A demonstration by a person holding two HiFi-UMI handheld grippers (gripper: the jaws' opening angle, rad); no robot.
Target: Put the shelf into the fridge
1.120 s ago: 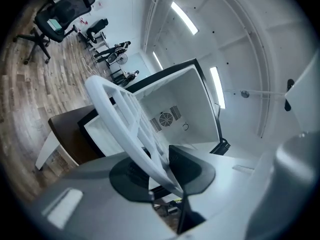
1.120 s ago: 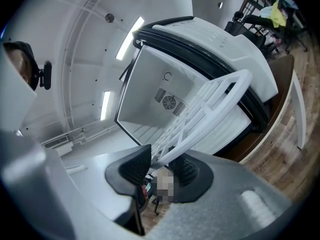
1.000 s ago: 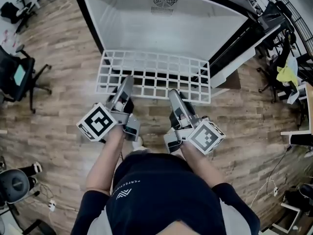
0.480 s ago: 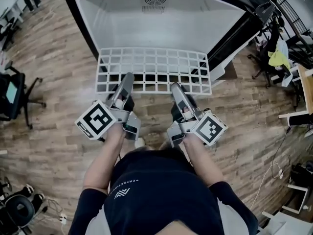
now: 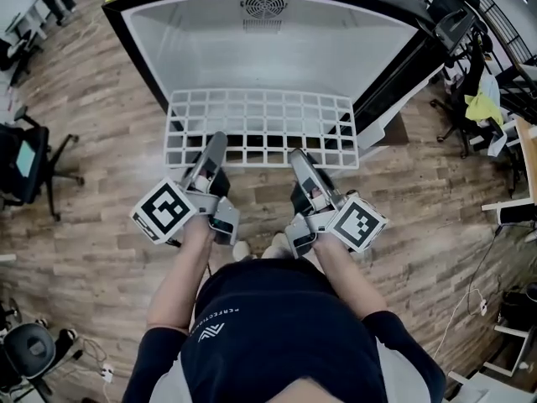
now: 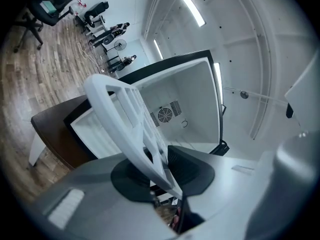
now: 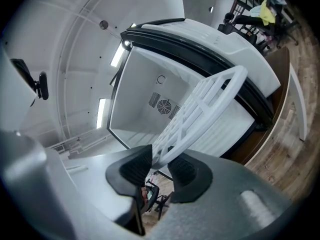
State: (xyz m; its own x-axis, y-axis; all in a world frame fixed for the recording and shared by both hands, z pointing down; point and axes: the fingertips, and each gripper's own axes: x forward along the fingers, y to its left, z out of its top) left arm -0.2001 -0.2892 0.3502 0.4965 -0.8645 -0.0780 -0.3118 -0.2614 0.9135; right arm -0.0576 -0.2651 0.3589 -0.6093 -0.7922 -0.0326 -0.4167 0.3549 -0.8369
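Note:
A white grid shelf hangs level in front of the open fridge, its far edge at the fridge's mouth. My left gripper grips the shelf's near edge left of the middle, and my right gripper grips it right of the middle. Both pairs of jaws are closing, with the shelf's rim between the pads. In the left gripper view the shelf runs out from between the dark pads of the left gripper. The right gripper view shows the shelf clamped in the right gripper. The white fridge interior has a fan grille on its back wall.
The fridge door stands open to the right of the shelf. An office chair sits on the wooden floor at the left. More chairs and desks crowd the right side. The person's shoes show below the grippers.
The fridge opening has grown larger and more central in the head view. Both grippers have kept hold of the shelf, which sits slightly nearer the fridge's mouth.

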